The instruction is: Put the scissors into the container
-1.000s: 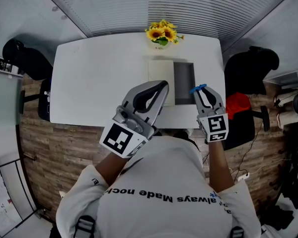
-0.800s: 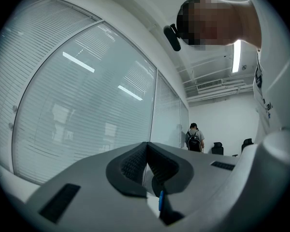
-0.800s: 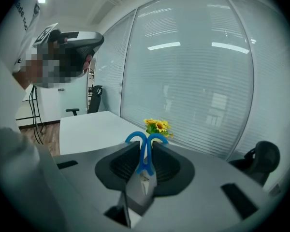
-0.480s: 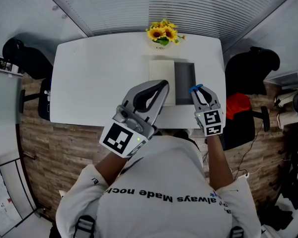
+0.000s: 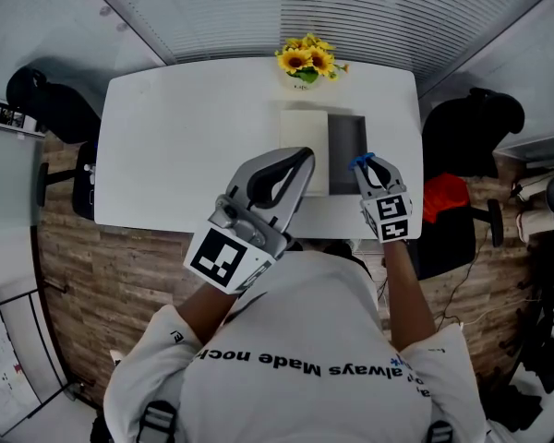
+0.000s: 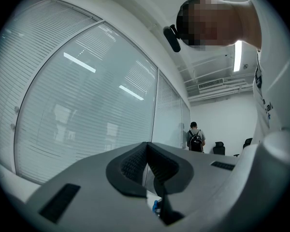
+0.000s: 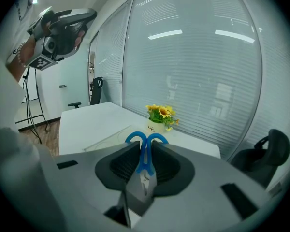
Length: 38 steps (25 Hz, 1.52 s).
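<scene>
The right tool (image 5: 366,162) was pinching the scissors (image 7: 145,151): its two jaws pressed on the shut blades, with the blue handle loops sticking out ahead of the tips. It hung in the air over the near edge of the white table (image 5: 185,146), so the scissors were held above the table, just short of the near right corner of the container (image 5: 344,135). The container was a flat rectangular one lying in the middle of the table, with a pale half on the left and a dark grey half on the right (whether the pale part was a lid I could not tell). Nothing lay inside the dark half that the head view showed.

The left tool (image 5: 298,161) was raised in front of the person's chest, its jaws pressed together with nothing between them, pointing toward a glass wall with blinds. A pot of sunflowers (image 5: 307,62) stood at the table's far edge, beyond the container. Black chairs (image 5: 48,106) stood at both ends of the table.
</scene>
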Tool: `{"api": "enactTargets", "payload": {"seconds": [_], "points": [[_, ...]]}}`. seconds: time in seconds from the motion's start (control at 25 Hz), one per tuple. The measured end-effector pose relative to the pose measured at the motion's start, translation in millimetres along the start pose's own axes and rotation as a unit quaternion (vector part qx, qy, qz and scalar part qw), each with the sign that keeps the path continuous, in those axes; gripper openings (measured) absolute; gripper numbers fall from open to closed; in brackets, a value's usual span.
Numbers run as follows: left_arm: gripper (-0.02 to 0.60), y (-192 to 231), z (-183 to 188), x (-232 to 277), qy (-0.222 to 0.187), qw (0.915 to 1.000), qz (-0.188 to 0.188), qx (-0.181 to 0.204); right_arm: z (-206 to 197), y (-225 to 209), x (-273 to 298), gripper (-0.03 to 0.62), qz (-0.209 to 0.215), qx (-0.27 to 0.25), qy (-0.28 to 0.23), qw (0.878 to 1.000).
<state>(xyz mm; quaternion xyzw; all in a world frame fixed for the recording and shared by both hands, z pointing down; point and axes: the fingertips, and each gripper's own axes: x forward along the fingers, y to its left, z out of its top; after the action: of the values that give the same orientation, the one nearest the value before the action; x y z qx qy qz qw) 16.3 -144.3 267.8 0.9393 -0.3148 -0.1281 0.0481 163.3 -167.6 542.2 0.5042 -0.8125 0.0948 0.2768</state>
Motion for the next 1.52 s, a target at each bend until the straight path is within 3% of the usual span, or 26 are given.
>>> {"api": "enactTargets", "payload": {"seconds": [1.52], "points": [[0.020, 8, -1, -13, 0.004, 1.0000, 0.008, -0.003, -63, 2, 64, 0.089, 0.018, 0.016, 0.077, 0.997]]}}
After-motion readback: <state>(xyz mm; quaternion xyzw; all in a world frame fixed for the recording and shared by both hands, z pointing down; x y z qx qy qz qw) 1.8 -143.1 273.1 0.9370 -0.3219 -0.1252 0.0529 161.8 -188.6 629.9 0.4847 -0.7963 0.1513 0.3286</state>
